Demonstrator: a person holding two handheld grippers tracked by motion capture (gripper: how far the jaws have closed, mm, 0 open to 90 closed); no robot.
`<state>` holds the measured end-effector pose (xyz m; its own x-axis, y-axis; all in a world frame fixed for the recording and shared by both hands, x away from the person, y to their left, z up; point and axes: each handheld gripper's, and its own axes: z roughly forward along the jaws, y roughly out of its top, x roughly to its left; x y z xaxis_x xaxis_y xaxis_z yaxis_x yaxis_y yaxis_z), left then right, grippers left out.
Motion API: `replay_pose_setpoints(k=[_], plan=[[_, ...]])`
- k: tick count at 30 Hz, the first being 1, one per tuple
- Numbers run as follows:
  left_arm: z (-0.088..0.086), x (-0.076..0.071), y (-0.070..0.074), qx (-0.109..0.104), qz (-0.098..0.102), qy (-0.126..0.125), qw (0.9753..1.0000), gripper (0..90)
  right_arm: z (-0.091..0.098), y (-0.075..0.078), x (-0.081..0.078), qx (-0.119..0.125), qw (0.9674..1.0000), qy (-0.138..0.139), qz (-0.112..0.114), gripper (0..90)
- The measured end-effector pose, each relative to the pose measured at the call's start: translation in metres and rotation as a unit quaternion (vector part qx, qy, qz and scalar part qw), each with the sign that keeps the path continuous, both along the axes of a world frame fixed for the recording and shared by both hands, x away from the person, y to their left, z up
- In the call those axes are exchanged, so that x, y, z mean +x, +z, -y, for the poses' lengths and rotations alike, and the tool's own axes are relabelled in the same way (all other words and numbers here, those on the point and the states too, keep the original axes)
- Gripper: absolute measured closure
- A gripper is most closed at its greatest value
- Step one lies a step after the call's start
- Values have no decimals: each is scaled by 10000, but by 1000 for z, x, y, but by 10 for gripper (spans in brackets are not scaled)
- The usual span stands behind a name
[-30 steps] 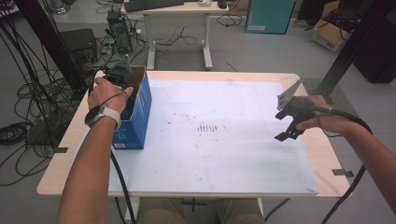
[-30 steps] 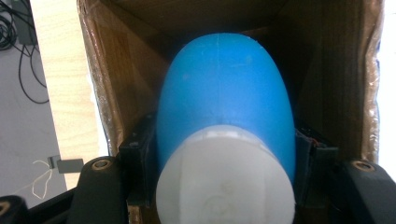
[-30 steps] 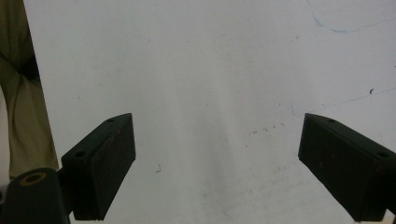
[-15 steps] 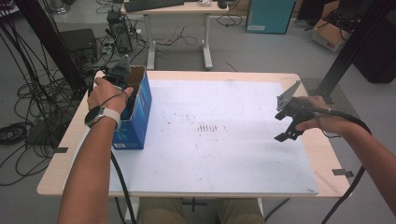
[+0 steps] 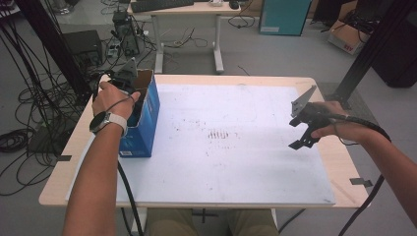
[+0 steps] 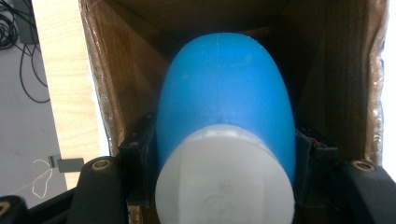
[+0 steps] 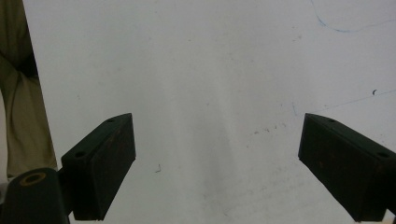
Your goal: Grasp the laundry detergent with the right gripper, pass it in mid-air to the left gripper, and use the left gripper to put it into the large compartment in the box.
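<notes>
- Left gripper (image 6: 224, 186) is clamped on a smooth blue plastic bottle with a white screw cap (image 6: 224, 121); black jaws press on both flanks just above the cap, cap end toward the camera.
- Bottle sits inside the open-topped blue cardboard box with a plain brown interior (image 5: 145, 113), at the left edge of the table. In the high view the left hand (image 5: 114, 96) is over the box mouth, so the bottle itself is hidden there.
- Grip low near the cap looks deliberate: that's the narrow end, and the jaws fit between bottle and box walls (image 6: 100, 84) there. My read: bottle is either going in or coming out, can't tell which from this.
- Bottle look: rounded, egg-like body, faint mould seam down the middle, matte-glossy blue, no label visible on this side. Cap is plain white, slightly ridged rim.
- Right gripper (image 7: 215, 168) has its jaws wide apart, nothing between them, held above the white scuffed board covering the light wood table (image 5: 236, 162). In the high view the right gripper (image 5: 302, 128) is well apart from the box, near the table's right side; likely parked out of the way while the left does the work.
- Risk: smooth curved body could slip if the clamp eases.
</notes>
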<state>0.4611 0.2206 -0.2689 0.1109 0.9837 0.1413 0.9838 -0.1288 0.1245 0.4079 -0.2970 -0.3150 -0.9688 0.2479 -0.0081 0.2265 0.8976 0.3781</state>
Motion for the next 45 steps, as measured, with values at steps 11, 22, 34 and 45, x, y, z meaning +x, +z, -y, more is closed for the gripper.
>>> replay_pose_setpoints(k=[11,22,34,45], plan=[[0,-1,-1,41,80,11,10000,376,0,1,-1,-33,10000,-4,3,109],[1,-1,-1,58,68,6,10000,377,0,0,-1,-32,10000,-21,-8,110],[1,-1,-1,52,76,16,10000,377,1,0,0,-37,10000,-4,12,109],[1,-1,-1,35,48,21,10000,376,0,-1,1,-40,10000,58,32,109]])
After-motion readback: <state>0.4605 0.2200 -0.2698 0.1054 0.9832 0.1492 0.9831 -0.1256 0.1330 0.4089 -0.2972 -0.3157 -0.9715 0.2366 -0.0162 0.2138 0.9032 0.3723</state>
